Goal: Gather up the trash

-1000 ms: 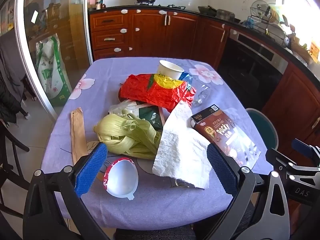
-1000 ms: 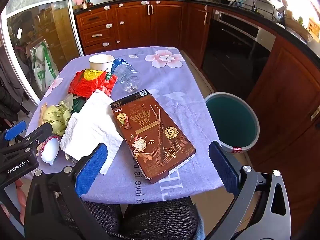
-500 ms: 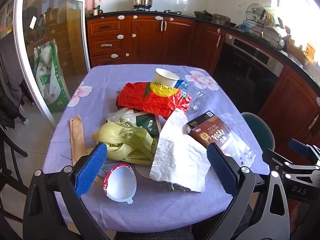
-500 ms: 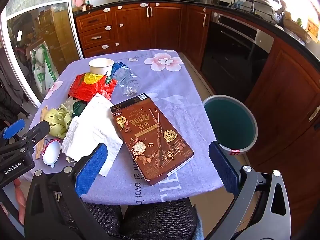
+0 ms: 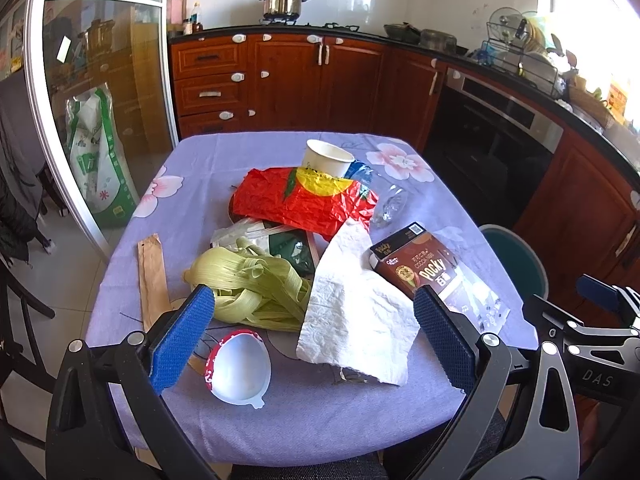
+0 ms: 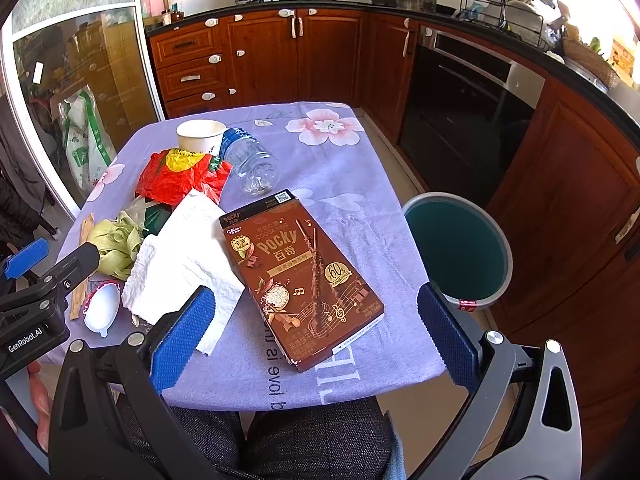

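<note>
Both claws wide, holding nothing. Right gripper (image 6: 316, 332) hovers over the table's near edge, its blue pads either side of the Pocky box (image 6: 300, 276); since a second ago it has pulled back and up slightly, box unmoved. Left gripper (image 5: 312, 336) has also risen a little, so more of the table (image 5: 200, 168) shows; its pads frame the white plastic lid (image 5: 240, 372) and the paper towel (image 5: 356, 308).

Outward from there: pale green husk strips (image 5: 252, 284) mid-table, a wooden stick (image 5: 150, 276) along the left edge, the red snack bag (image 5: 304, 200), a paper cup (image 5: 326, 158) and a clear bottle (image 6: 250, 162) lying down toward the far edge. Teal bin (image 6: 456, 248) on the floor just off the right edge, looks empty.

Judgement: nothing collected yet; claws only lining up, Pocky box the likely first pick, nearest the bin.
</note>
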`<state>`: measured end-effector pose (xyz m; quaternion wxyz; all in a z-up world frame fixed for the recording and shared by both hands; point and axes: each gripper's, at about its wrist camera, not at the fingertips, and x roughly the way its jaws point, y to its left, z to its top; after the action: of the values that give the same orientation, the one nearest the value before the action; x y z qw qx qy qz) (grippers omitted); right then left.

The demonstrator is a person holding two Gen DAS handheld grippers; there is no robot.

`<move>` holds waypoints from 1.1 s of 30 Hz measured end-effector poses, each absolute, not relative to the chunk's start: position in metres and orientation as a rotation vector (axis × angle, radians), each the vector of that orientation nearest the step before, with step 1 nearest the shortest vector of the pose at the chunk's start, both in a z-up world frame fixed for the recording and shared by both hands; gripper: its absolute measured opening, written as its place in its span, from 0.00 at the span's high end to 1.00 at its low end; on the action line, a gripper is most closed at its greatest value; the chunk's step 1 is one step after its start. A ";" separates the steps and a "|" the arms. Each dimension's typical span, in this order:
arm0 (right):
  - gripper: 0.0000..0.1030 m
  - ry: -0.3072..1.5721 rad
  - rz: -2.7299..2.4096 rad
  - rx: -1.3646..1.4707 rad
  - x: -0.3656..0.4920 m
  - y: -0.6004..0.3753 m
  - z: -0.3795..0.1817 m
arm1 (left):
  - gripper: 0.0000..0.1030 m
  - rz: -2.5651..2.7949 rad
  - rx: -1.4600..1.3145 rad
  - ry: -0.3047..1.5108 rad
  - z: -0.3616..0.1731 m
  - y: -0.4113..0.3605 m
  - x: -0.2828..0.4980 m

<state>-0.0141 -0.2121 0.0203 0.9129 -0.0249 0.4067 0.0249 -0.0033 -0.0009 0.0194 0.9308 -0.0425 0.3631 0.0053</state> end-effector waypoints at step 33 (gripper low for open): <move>0.06 0.841 0.041 -0.046 -0.015 -0.212 0.017 | 0.04 0.010 -0.080 0.727 0.018 -0.001 -0.007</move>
<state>-0.0153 -0.2122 0.0167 0.9123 -0.0225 0.4083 0.0200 -0.0066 -0.0014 0.0176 0.9339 -0.0389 0.3555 0.0049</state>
